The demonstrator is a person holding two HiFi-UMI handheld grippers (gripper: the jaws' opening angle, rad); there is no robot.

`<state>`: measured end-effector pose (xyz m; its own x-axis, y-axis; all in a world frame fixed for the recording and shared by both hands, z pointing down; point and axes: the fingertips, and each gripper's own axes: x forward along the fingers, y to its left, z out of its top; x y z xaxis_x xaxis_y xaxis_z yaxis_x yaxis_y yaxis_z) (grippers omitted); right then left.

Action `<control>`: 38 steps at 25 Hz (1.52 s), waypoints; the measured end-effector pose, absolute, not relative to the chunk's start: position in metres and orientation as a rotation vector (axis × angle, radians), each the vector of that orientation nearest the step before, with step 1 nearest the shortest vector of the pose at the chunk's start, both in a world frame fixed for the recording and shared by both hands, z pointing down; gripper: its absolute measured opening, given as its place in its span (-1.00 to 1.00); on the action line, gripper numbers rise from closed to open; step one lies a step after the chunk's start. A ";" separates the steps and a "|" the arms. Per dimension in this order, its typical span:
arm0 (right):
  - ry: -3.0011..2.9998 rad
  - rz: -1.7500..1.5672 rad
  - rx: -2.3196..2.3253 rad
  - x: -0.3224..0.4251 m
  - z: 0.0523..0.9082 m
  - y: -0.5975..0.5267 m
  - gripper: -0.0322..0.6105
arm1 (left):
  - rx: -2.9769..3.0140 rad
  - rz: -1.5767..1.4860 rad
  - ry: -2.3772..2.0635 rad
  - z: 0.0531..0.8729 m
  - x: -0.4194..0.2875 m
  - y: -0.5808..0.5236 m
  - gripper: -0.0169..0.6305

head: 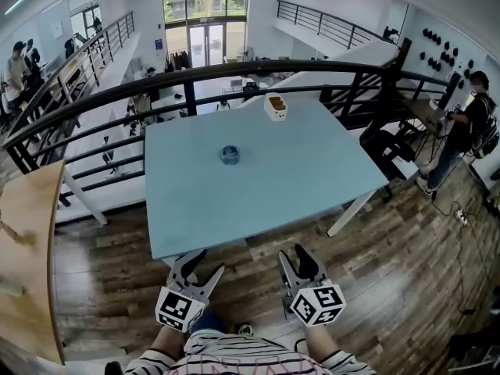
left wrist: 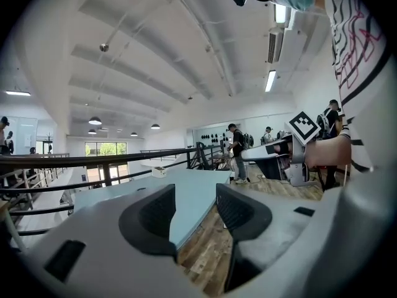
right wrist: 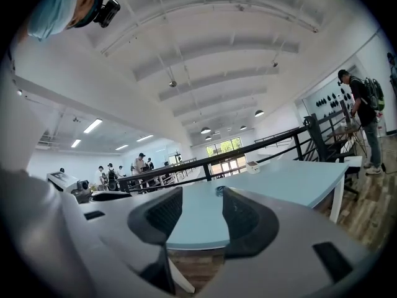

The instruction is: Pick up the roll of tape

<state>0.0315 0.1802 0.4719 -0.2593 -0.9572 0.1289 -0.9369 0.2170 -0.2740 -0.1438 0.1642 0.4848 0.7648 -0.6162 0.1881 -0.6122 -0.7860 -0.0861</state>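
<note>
We barely make out the roll of tape [head: 230, 155] on the blue worktop [head: 312, 170] — left gripper [head: 207, 262], right gripper [head: 293, 256]: jaws released.

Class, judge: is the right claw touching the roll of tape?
Apart. The head view shows the right claw by the near edge of the table, bare tabletop between it and the roll of tape.

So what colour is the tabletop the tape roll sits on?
Pale blue tabletop, best in head view.
</note>
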 end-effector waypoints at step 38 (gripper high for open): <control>2.275 -0.541 -2.016 0.079 0.483 -0.098 -0.29 | -2.963 -0.292 0.886 0.461 -0.096 -0.166 -0.38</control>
<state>0.0793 -0.0980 0.4829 -0.1465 -0.9710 0.1892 -0.9522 0.0866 -0.2929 -0.0958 -0.1665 0.4614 0.8195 -0.5475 0.1695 -0.5408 -0.8366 -0.0873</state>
